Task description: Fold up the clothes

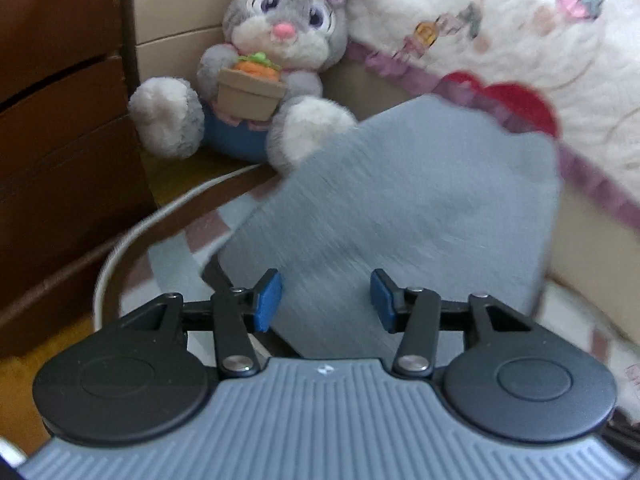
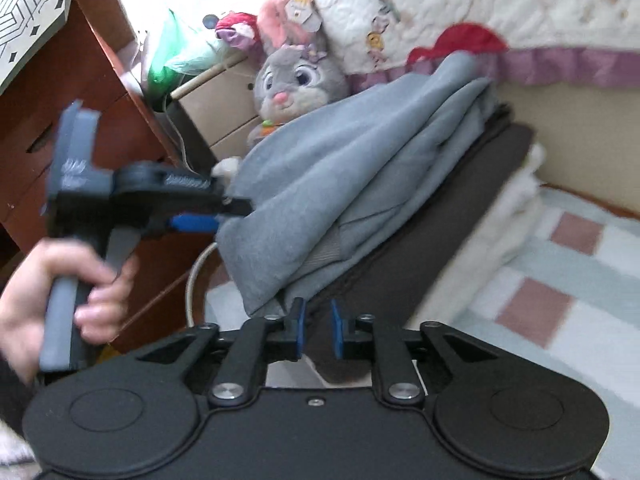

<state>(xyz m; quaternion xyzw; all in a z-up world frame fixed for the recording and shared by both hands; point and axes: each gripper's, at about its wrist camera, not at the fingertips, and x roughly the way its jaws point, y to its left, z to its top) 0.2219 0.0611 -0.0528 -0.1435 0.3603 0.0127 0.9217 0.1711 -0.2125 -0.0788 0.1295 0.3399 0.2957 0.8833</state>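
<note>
A grey-blue garment (image 2: 340,168) lies bunched on top of a dark brown folded garment (image 2: 400,264) on the bed. In the left wrist view the grey garment (image 1: 400,208) fills the middle, blurred, just ahead of my left gripper (image 1: 326,300), whose blue pads stand wide apart with nothing between them. The left gripper also shows in the right wrist view (image 2: 224,216), at the garment's left edge. My right gripper (image 2: 317,330) has its pads a small gap apart, empty, over the near edge of the brown garment.
A grey plush rabbit (image 1: 260,64) sits at the back against a cardboard box (image 2: 224,108). A wooden drawer unit (image 1: 60,120) stands at left, a white cable (image 1: 160,216) beside it. A white quilt (image 1: 520,32) lies at right. The checked bedsheet (image 2: 560,280) spreads below.
</note>
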